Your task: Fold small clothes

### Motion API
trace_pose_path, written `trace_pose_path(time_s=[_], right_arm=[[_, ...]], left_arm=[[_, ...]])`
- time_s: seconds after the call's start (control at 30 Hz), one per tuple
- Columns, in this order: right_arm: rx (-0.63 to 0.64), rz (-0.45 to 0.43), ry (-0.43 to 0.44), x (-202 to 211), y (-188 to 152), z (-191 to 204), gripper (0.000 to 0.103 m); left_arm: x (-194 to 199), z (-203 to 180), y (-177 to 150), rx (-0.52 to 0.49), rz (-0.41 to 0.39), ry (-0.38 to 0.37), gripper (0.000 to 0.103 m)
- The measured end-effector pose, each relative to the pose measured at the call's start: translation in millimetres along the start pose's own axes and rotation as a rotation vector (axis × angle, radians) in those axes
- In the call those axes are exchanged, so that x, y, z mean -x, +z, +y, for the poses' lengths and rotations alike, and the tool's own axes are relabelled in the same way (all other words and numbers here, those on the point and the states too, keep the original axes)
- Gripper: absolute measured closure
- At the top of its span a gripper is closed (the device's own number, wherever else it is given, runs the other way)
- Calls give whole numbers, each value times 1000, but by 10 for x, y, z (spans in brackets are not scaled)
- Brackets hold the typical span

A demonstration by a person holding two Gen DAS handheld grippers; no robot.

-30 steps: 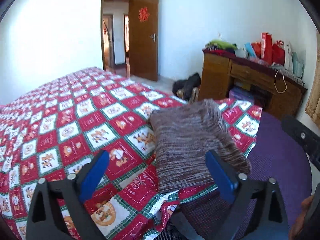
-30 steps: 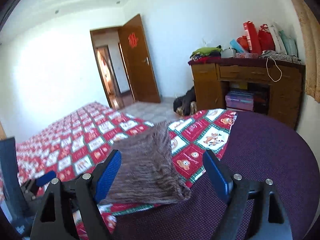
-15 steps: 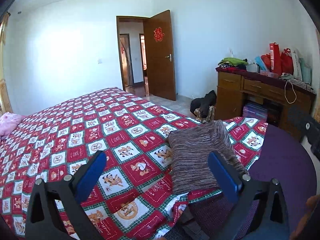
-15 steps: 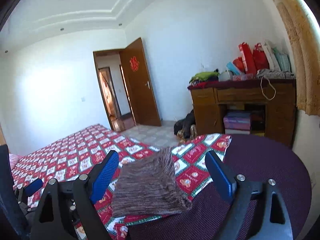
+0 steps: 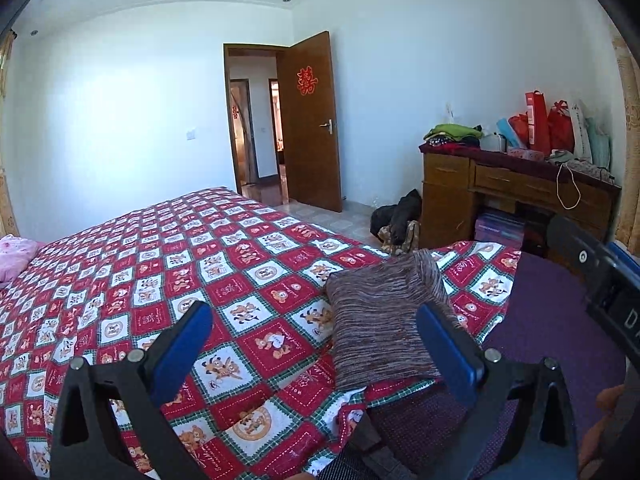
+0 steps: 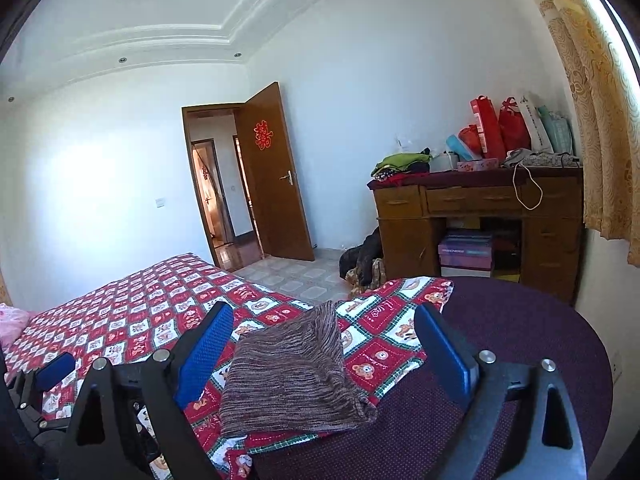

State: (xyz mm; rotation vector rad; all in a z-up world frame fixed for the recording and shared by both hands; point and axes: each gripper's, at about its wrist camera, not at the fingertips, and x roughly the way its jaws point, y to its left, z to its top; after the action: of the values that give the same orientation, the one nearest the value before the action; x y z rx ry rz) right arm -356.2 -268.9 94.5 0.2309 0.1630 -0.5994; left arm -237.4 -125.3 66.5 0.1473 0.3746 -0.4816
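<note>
With both my left tongs (image 5: 316,340) and right tongs (image 6: 324,344) spread and holding nothing, the folded brown knit (image 5: 380,320) lies near the bed's corner on the red checked quilt (image 5: 160,264), facing a wooden desk (image 6: 480,216).

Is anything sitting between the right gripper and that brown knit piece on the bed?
Nothing visible. The right gripper hangs open above the folded brown knit garment, which lies on the patterned bedspread with only clear air in between.
</note>
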Motion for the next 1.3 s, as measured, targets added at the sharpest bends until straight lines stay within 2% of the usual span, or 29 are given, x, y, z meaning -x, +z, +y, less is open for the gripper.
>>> trace_pose_path(time_s=[0.97,1.3], right_arm=[[-17,-45,-3,99,24,-31,10],[-12,-41,-3,108,21,-7,10]], left_arm=[[66,-62,17,-13,-16,42,0],[67,-26,25,19,-23,15,0]])
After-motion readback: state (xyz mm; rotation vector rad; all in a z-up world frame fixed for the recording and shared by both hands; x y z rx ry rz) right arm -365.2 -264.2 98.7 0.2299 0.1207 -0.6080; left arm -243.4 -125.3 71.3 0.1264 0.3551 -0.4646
